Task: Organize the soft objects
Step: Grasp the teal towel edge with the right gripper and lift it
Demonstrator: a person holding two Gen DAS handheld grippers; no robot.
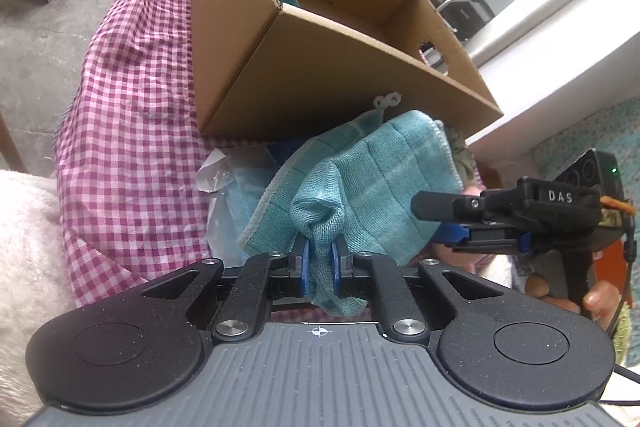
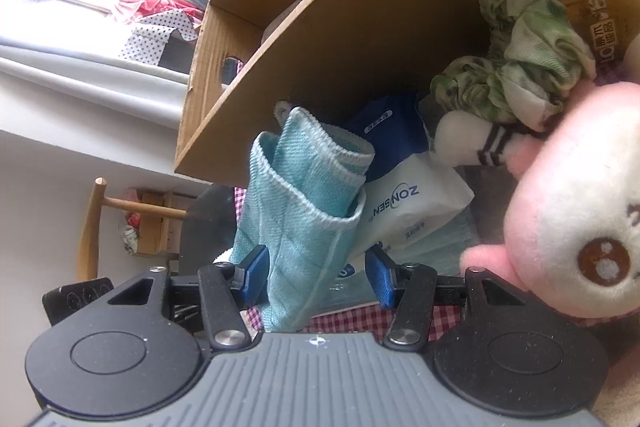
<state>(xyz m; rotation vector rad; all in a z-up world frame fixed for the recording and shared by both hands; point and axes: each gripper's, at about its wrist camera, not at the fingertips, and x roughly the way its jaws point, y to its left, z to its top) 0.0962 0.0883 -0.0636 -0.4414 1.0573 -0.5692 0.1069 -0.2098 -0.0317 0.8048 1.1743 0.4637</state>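
Teal cloth (image 1: pixel 360 163) against cardboard box (image 1: pixel 320 67) edge; left gripper (image 1: pixel 320 259) pinching it; right gripper (image 2: pixel 316 273) spread around its hanging fold.

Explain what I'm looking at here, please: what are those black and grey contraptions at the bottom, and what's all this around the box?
There is no robot: a person holds a two-finger gripper in each hand, and each picture comes from a camera on one gripper, looking along its fingers. In the left hand's view, the left gripper is shut on a bunched fold of the teal cloth. The other tool, at the right edge there, is the right gripper; in its own view its jaws stand apart, with the cloth hanging between them. Everything lies on a pink checked cover: an open cardboard box, a white tissue pack, a crumpled green-and-white cloth and a pink plush toy.
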